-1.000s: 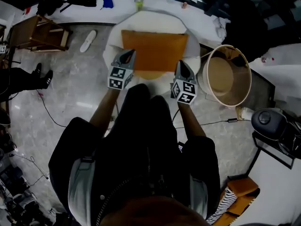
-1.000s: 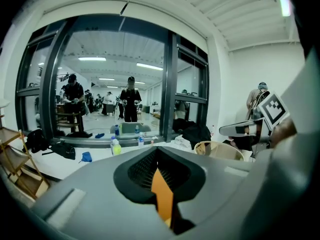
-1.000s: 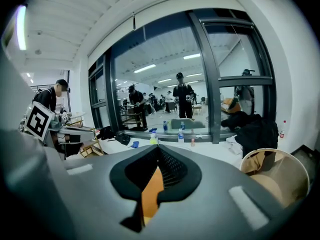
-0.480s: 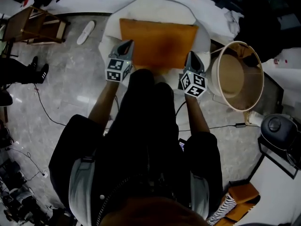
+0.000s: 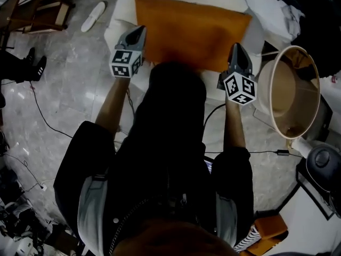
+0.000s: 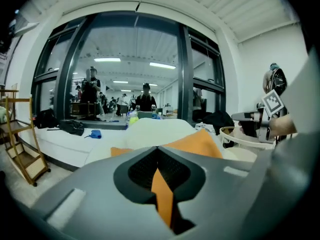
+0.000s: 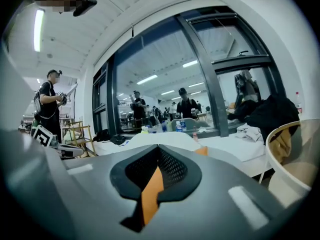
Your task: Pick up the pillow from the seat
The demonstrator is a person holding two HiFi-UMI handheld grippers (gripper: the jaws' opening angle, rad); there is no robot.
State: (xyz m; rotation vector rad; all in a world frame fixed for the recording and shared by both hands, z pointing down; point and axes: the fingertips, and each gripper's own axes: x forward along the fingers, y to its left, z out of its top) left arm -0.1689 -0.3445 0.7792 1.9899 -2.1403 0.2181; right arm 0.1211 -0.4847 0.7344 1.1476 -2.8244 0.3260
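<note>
Where you look down in the head view, the orange pillow lies across the white seat, with a round tub just beside the seat. Your left claw meets the pillow's near left edge, and your right claw meets its near right corner. In the left gripper view, the jaws are closed on a fold of pillow fabric, and the pillow's body rises just beyond the tips. In the right gripper view, the jaws likewise pinch a strip of pillow fabric.
</note>
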